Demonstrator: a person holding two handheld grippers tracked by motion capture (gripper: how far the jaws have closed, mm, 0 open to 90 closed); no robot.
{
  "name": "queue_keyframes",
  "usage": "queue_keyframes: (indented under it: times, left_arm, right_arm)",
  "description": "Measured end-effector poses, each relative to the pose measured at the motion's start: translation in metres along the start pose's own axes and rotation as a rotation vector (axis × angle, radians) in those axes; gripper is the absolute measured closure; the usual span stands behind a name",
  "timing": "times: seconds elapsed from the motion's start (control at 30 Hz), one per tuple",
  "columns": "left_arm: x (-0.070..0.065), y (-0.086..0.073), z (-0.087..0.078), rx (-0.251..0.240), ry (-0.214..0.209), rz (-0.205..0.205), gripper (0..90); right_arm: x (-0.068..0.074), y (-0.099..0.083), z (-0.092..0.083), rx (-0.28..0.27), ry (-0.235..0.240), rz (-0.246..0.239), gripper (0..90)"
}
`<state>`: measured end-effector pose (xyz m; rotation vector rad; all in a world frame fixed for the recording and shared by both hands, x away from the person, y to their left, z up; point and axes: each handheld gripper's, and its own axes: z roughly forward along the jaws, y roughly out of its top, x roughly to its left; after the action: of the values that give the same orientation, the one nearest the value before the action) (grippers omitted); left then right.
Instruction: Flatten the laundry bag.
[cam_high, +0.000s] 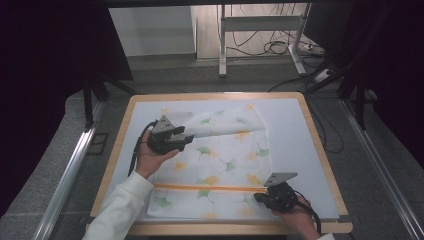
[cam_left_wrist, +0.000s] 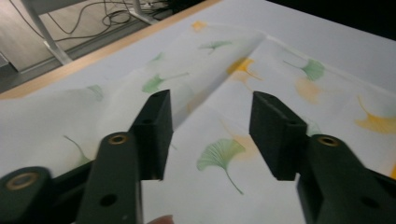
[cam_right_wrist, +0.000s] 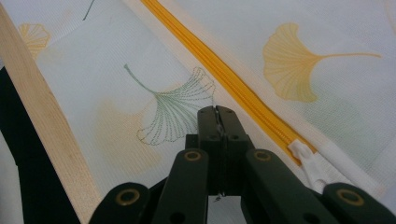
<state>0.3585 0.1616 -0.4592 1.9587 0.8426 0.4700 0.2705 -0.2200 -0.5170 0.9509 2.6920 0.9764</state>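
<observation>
Your left claw (cam_high: 186, 141) hangs over the upper left part of the cloth (cam_high: 220, 165), a white cover printed with green and orange ginkgo leaves, spread flat across most of the worktop (cam_high: 117, 150). In the left gripper view that claw's jaws stand apart with nothing between them; the fabric shows through the gap, and none of it is pinched. So the left claw is released, clear of the cloth beneath it. Just beyond the jaw tips runs a fold line (cam_left_wrist: 219, 88), where the far strip of the cloth lies doubled over the rest, slanting away toward the far corner.

Move to the middle: an orange zipper (cam_high: 205, 188) crosses the cloth from side to side, parallel to the near edge of the worktop and a little way in from it.

Now the right: your right claw (cam_high: 260, 197) sits low at the near right corner of the cloth, just beside the end of the zipper. In the right gripper view its jaws are pressed together with a sliver of the white fabric caught between them, so it is clenched on the cloth. The white zipper pull (cam_right_wrist: 303, 154) lies just to the right of the jaws, not in them, and the wooden rim of the worktop runs along the left of that view.
</observation>
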Motion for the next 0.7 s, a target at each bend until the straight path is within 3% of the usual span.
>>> queue_keyframes:
  times: [0.03, 0.07, 0.1, 0.13, 0.17, 0.2, 0.3, 0.43, 0.47, 0.7]
  left_arm:
    - [-0.002, -0.003, 0.001, 0.009, 0.000, 0.000, 54.9]
    - [-0.004, -0.006, 0.002, 0.019, -0.005, 0.000, 63.3]
    - [-0.005, -0.009, 0.004, 0.035, -0.012, 0.001, 63.3]
    - [-0.006, -0.012, 0.007, 0.057, -0.016, 0.007, 73.7]
    - [-0.006, -0.015, 0.010, 0.073, -0.019, 0.009, 73.7]
    - [-0.006, -0.018, 0.013, 0.092, -0.021, 0.015, 84.0]
    - [-0.001, -0.026, 0.025, 0.148, -0.022, 0.009, 89.3]
    - [0.009, -0.036, 0.038, 0.185, 0.003, -0.004, 89.8]
    - [0.018, -0.042, 0.044, 0.194, 0.012, -0.031, 89.8]
    - [0.031, -0.049, 0.045, 0.196, 0.024, -0.059, 89.3]
  right_arm:
    - [0.000, 0.000, 0.000, 0.000, 0.000, 0.000, 89.2]
    - [0.000, 0.000, 0.000, 0.001, 0.000, -0.001, 89.2]
    - [0.000, 0.000, 0.000, 0.001, 0.000, -0.001, 89.2]
    - [0.000, 0.000, 0.000, 0.002, 0.000, -0.002, 89.2]
    - [0.000, 0.000, 0.000, 0.002, 0.000, -0.002, 89.2]
    - [0.000, 0.000, 0.000, 0.002, -0.001, -0.002, 89.2]
    - [0.000, 0.000, 0.000, 0.002, 0.000, -0.001, 89.2]
    - [-0.001, 0.000, 0.000, 0.000, 0.003, 0.002, 89.1]
    - [-0.001, 0.000, 0.000, -0.001, 0.005, 0.004, 89.1]
    - [-0.001, 0.000, 0.000, 0.000, 0.003, 0.002, 89.1]
